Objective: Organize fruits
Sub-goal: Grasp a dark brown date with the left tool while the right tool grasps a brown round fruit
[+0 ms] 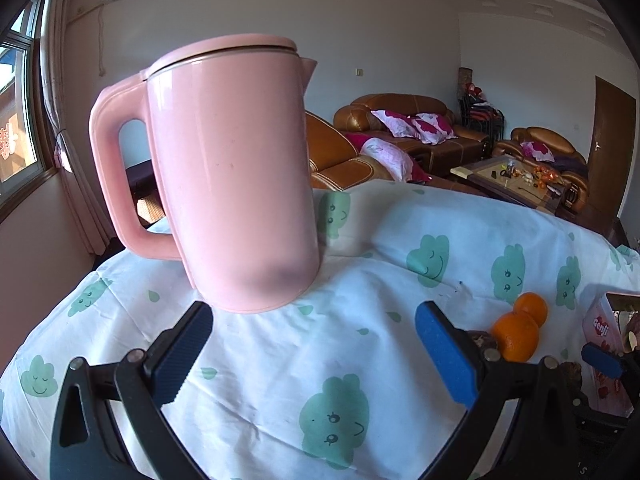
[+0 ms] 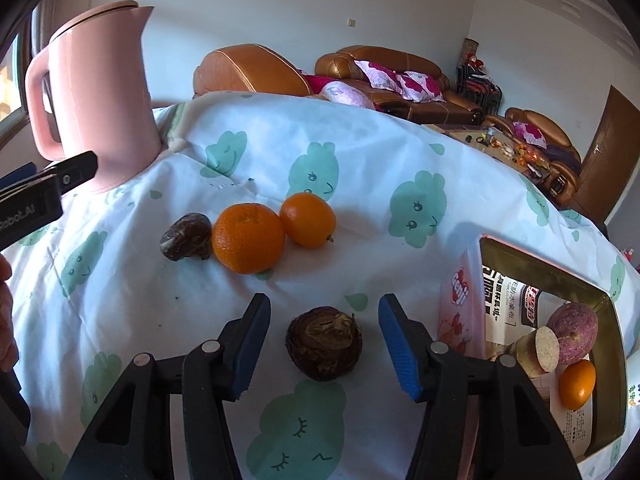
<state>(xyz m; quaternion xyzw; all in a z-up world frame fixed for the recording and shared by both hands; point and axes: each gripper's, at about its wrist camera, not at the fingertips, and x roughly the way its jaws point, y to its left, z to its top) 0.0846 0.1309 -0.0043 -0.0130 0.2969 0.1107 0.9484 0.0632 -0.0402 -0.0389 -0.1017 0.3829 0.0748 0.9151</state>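
Observation:
In the right wrist view my right gripper (image 2: 324,340) is open, with a dark brown round fruit (image 2: 324,345) on the cloth between its fingers, untouched. Beyond it lie a big orange (image 2: 248,238), a smaller orange (image 2: 307,220) and a dark brown wrinkled fruit (image 2: 186,236). A pink box (image 2: 460,300) at the right holds a purple fruit (image 2: 574,332), a cut pale piece (image 2: 540,350) and a small orange (image 2: 577,384). In the left wrist view my left gripper (image 1: 314,354) is open and empty, just in front of the pink kettle (image 1: 232,168). The two oranges (image 1: 520,326) lie to its right.
The table wears a white cloth with green cloud faces (image 2: 416,204). The pink kettle (image 2: 100,92) stands at the far left in the right wrist view, with the left gripper's body (image 2: 32,200) beside it. Brown sofas (image 1: 400,128) and a coffee table (image 1: 516,178) stand behind.

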